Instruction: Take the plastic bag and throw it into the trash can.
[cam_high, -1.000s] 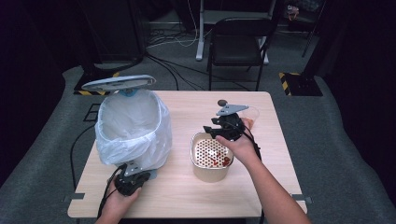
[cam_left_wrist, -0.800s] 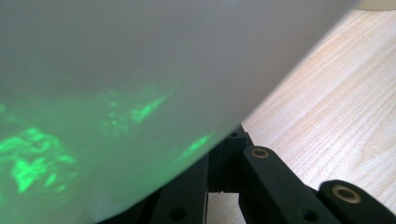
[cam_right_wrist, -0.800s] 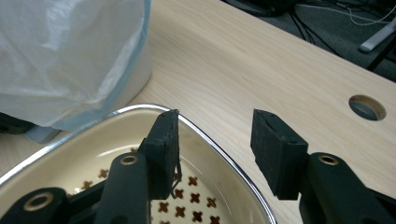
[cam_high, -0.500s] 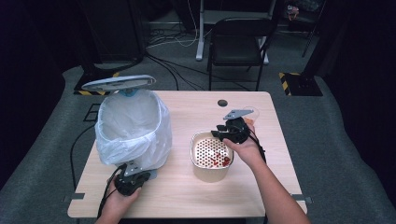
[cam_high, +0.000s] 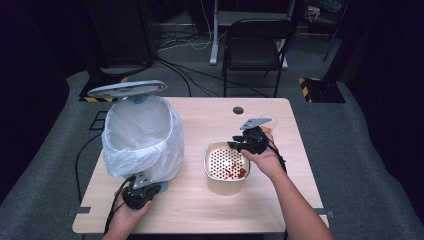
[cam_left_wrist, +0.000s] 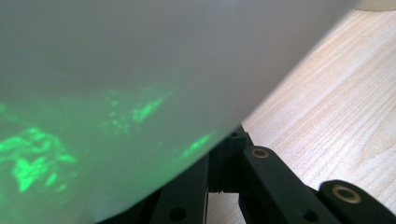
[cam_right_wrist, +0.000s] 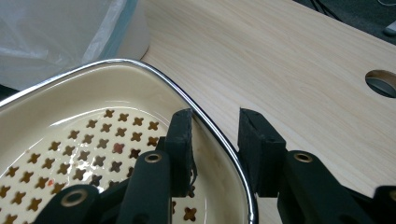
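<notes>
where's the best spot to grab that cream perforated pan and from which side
Probably the thin metal-edged rim of the cream pan, taken from above on its right side. The wall stands nearly upright there, so one jaw fits inside and one outside. The right hand-held gripper already straddles that rim this way, its jaws having just been closing, with a gap left at the outer pad. The bagged bin crowds the pan's left side.

Floor: grey carpet (cam_high: 365, 165), darker towards the edges.
Table: pale wood top (cam_high: 210, 125), a round cable hole (cam_high: 238, 110) near its far edge.
Chair: black folding chair (cam_high: 255, 45) just beyond the table.
Cables: loose on the floor (cam_high: 180, 45) behind.
Tape: yellow-black hazard strips (cam_high: 312, 82).
Light: dim room, table lit.
</notes>
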